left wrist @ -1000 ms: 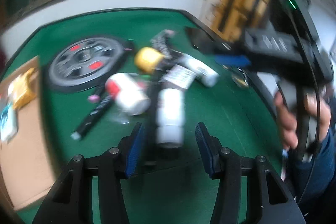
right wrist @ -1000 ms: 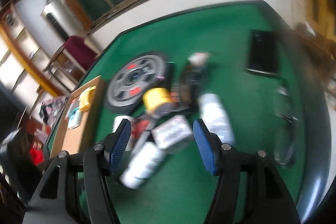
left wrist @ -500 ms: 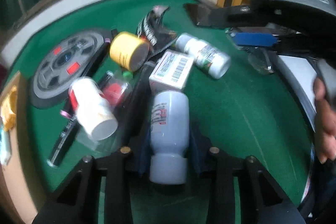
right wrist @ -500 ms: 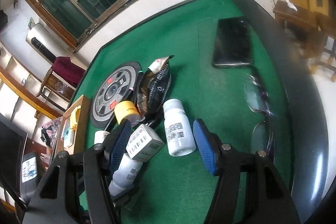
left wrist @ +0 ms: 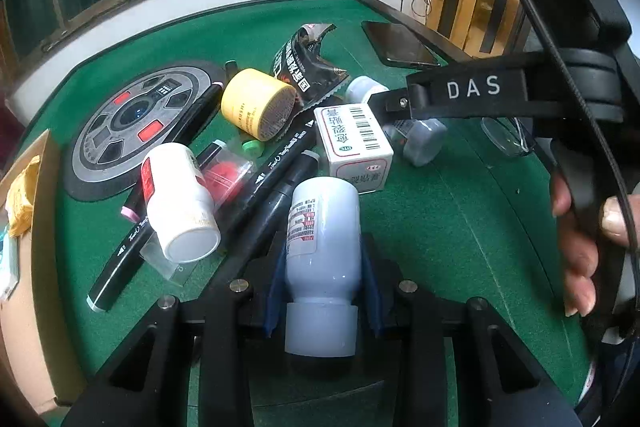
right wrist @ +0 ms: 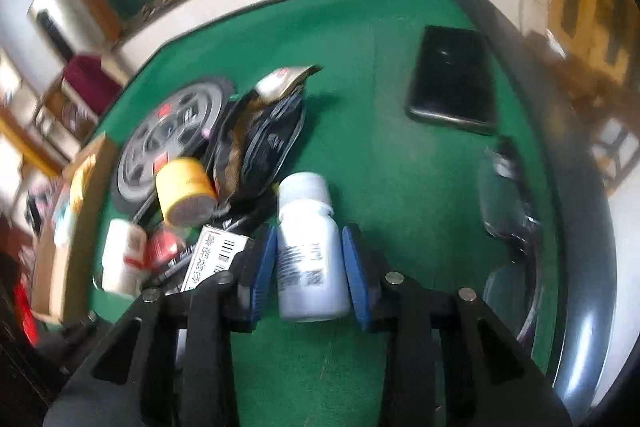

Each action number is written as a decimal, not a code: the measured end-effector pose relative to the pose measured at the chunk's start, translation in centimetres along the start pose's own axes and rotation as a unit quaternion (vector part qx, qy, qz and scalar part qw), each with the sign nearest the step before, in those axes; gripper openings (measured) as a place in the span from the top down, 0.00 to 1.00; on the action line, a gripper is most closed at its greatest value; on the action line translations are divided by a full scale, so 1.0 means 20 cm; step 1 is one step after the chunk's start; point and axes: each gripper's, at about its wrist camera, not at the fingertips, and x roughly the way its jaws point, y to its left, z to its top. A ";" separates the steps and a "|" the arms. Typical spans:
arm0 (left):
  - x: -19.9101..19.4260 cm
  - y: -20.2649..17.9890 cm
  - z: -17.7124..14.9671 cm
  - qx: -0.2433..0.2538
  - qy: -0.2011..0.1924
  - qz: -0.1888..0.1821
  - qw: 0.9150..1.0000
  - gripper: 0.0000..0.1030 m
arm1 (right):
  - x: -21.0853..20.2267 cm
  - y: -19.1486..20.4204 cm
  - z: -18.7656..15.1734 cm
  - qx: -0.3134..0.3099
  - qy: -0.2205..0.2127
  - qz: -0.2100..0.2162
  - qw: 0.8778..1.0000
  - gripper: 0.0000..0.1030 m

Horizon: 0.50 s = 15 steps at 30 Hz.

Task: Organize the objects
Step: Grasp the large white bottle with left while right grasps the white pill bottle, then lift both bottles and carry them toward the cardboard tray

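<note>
Closer now, right gripper (right wrist: 308, 263) brackets white bottle (right wrist: 309, 247) — cap pointing away.

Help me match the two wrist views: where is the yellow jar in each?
Left wrist: yellow jar lies on its side, upper centre-left, beside the round grey disc.
Right wrist: yellow jar at centre-left, just below that disc.
Shared landmark: black phone near the table's far edge.
</note>
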 end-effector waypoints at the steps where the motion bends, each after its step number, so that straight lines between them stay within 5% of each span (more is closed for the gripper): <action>1: -0.01 0.00 0.00 0.000 0.000 0.000 1.000 0.71 | 0.00 0.00 0.00 0.001 0.002 0.000 1.000 0.69; 8: -0.02 -0.05 -0.02 -0.005 -0.002 0.005 1.000 0.71 | 0.04 0.02 -0.03 -0.045 0.007 -0.028 0.999 0.69; 12: -0.03 -0.04 -0.04 -0.011 -0.012 0.009 1.000 0.72 | 0.01 -0.02 -0.03 -0.011 0.016 0.004 1.000 0.70; 15: -0.05 -0.02 -0.05 -0.034 -0.013 -0.009 0.999 0.72 | -0.04 -0.03 -0.03 -0.006 0.001 -0.011 1.000 0.70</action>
